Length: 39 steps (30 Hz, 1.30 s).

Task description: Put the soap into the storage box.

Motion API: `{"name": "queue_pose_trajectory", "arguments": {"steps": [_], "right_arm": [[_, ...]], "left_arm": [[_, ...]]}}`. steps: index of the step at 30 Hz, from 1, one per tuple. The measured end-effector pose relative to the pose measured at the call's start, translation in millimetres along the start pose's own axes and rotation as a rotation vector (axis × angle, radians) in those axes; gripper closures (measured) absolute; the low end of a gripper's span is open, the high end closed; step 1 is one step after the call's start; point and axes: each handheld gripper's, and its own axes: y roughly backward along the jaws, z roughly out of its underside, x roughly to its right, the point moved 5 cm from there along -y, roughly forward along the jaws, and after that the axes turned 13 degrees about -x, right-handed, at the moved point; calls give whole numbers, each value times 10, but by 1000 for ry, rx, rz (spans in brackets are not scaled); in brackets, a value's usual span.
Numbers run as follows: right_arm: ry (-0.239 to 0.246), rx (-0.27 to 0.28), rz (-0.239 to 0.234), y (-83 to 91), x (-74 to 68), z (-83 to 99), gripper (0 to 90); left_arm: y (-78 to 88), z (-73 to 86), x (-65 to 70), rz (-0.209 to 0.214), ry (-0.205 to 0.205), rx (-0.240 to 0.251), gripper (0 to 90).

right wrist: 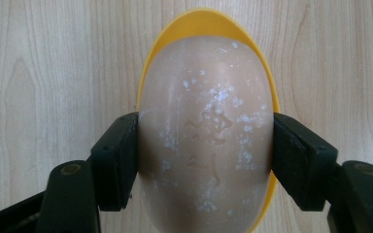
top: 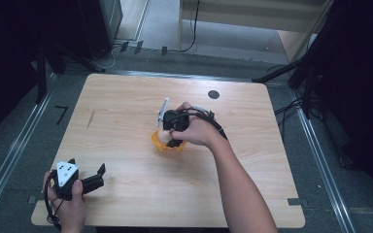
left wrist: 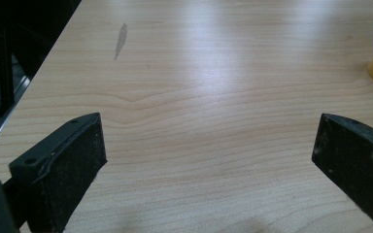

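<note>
The right hand-held gripper (right wrist: 205, 160) clamps the pale speckled egg (right wrist: 206, 136) seated in the yellow plastic egg cup (top: 167, 143) mid-bench. Keep the squeeze gentle and move vertically. The left hand-held gripper (left wrist: 209, 160) stands wide.

High view: overhead, looking forward and down across the whole table (top: 126, 97). Left gripper view: low, near the tabletop, looking level across it. Right gripper view: straight down, very close. All three share the yellow cup (top: 161, 143).
</note>
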Motion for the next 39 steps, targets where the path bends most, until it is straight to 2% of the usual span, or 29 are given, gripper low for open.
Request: {"name": "queue_pose_trajectory", "arguments": {"steps": [5, 7, 8, 16, 20, 25, 29, 31, 34, 35, 39], "right_arm": [[-22, 43, -9, 63, 24, 11, 327], [-20, 49, 4, 73, 39, 22, 327], [-33, 38, -9, 78, 20, 35, 327], [-57, 49, 4, 89, 7, 130, 313], [-81, 55, 3, 119, -11, 218, 270], [-127, 68, 5, 129, -40, 350, 167], [-164, 80, -3, 144, -75, 478, 144], [-166, 94, 11, 157, -76, 528, 137], [-195, 98, -1, 176, -116, 622, 131], [-193, 105, 11, 177, -108, 654, 129], [-214, 104, -7, 165, -150, 767, 89]], "left_arm": [[2, 0, -2, 4, 1, 1, 0], [3, 0, -2, 4, 1, 1, 0], [2, 0, -2, 4, 2, 1, 0], [0, 1, -1, 1, -1, -1, 0], [0, 1, 2, -4, -5, -3, 0], [-1, 1, 4, -2, -6, -4, 0], [-1, 1, 4, -3, -6, -3, 0], [-1, 1, 5, -5, -7, -8, 0], [-1, 2, 7, -5, -10, -9, 0], [-1, 2, 7, -5, -8, -9, 0], [-1, 2, 7, -4, -10, -8, 0]]}}
